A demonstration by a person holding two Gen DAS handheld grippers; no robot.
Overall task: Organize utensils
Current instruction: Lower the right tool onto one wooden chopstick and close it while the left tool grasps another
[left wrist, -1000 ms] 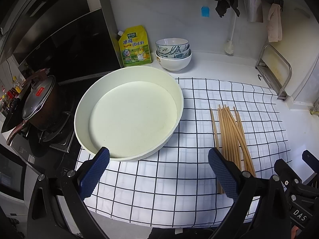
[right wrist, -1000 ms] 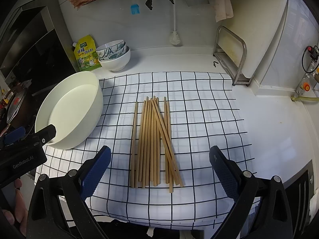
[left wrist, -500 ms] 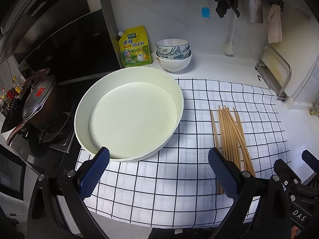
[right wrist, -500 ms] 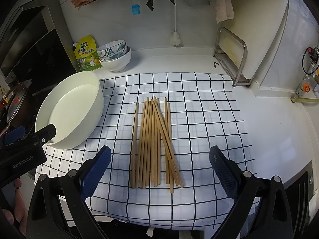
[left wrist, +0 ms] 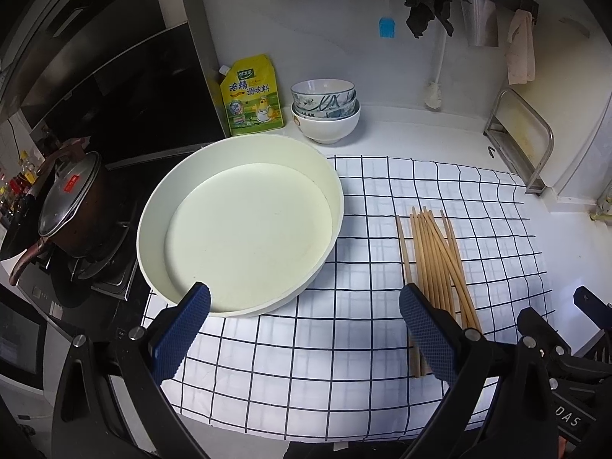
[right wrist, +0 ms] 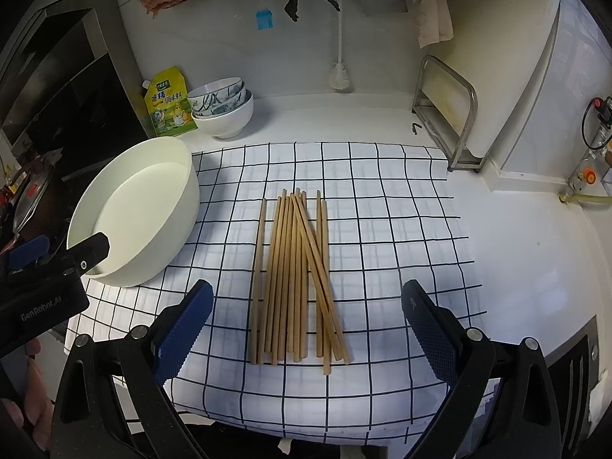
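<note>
Chopsticks [right wrist: 296, 275]: a loose bundle of plain light-brown wooden sticks, all about one length, thin and straight; about ten can be counted, the exact number unclear where they overlap.
Chopsticks, lay: most lie side by side and touching; one lies slightly apart on the basin side, two sit a little off on the far side, and one or two cross the bundle at a slant.
Chopsticks, long axis: it runs from the near cloth edge toward the back wall, near ends fanned, far ends close together.
Chopsticks, place: flat on the checked cloth [right wrist: 382, 199], beside the white basin [left wrist: 241, 229] with a strip of cloth between them, not touching it.
White basin: round, shallow, pale inside, half on the cloth, half over its edge toward the stove.
Left gripper [left wrist: 304, 329]: blue-padded fingers spread wide apart, holding nothing; one tip overlaps the basin's near rim in the left wrist view, the other the near ends of the chopsticks [left wrist: 432, 260].
Right gripper [right wrist: 306, 323]: fingers spread wide, holding nothing, the near ends of the bundle between them in the right wrist view.
Beyond the basin: stacked bowls [left wrist: 325, 109] and a yellow seasoning pouch [left wrist: 253, 95] by the wall.
</note>
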